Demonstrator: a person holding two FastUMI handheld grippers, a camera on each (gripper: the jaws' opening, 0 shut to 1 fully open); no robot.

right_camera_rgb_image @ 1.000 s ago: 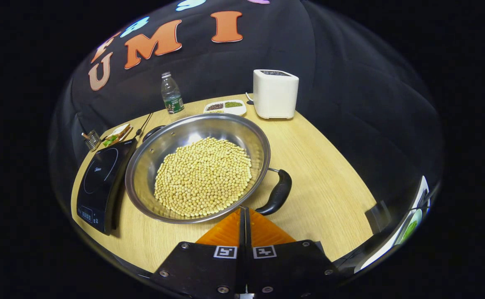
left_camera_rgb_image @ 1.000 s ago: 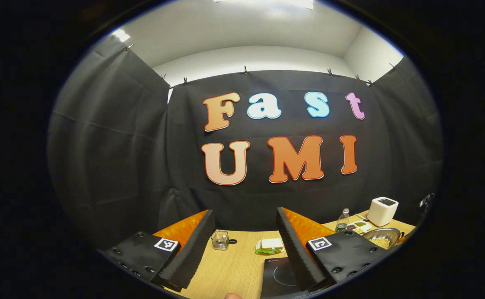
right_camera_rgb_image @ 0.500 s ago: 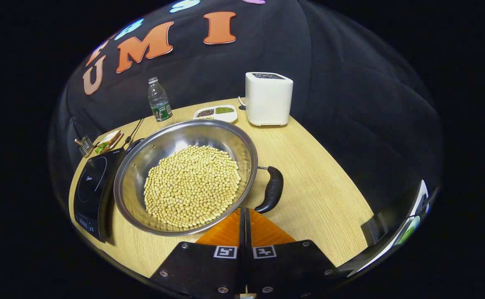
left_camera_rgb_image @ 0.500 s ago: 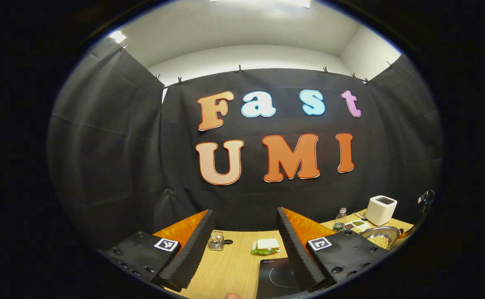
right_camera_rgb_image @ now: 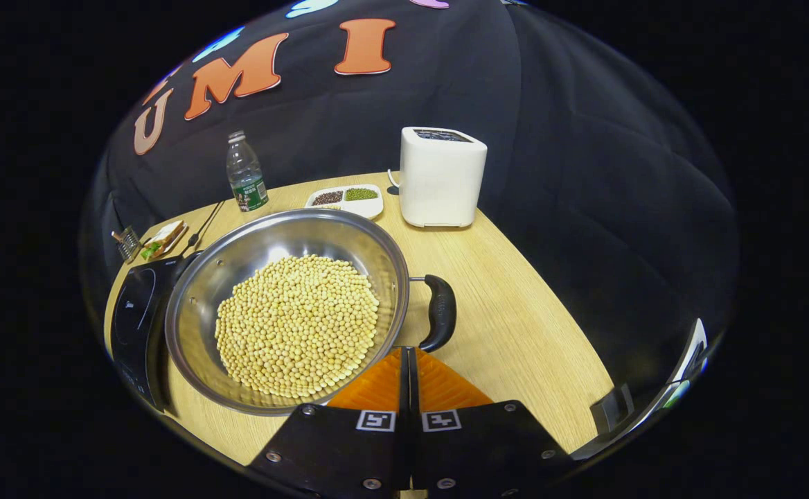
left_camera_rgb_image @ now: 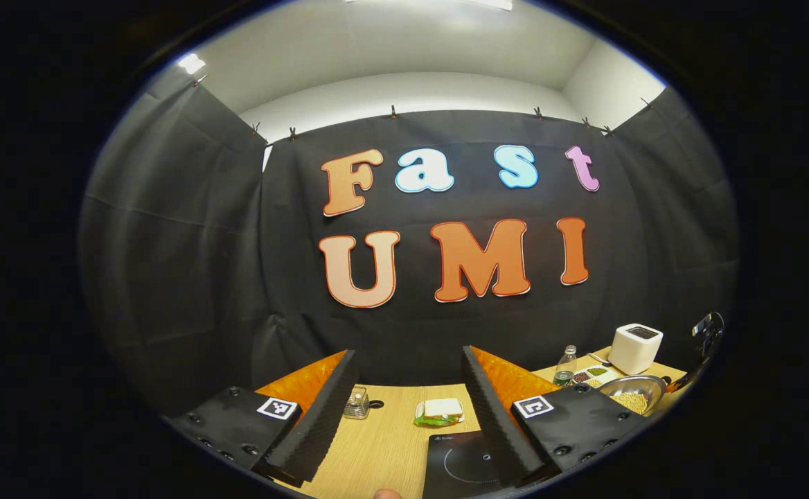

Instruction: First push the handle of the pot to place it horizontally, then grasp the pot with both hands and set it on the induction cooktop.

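A steel pot [right_camera_rgb_image: 197,305] full of pale soybeans stands on the wooden table [right_camera_rgb_image: 515,312]. Its black side handle [right_camera_rgb_image: 440,312] points to the right in the right gripper view. My right gripper [right_camera_rgb_image: 408,350] is shut with nothing in it, and its tip lies just left of the handle's near end, at the pot's rim; I cannot tell whether it touches. The black induction cooktop [right_camera_rgb_image: 131,319] lies left of the pot, partly hidden by the rim. My left gripper [left_camera_rgb_image: 408,353] hangs open above the table, with the cooktop [left_camera_rgb_image: 460,464] under its right finger and the pot [left_camera_rgb_image: 629,395] far right.
A white box-shaped appliance [right_camera_rgb_image: 440,177], a dish of dark and green beans [right_camera_rgb_image: 345,199] and a water bottle [right_camera_rgb_image: 245,173] stand behind the pot. A sandwich [right_camera_rgb_image: 162,237] and a small wire basket [right_camera_rgb_image: 127,242] lie beyond the cooktop. Bare table stretches right of the handle.
The pot and its handle have slid left and nearer in the right gripper view, with the handle now more upright there. The left gripper view has drifted slightly; that gripper stays open.
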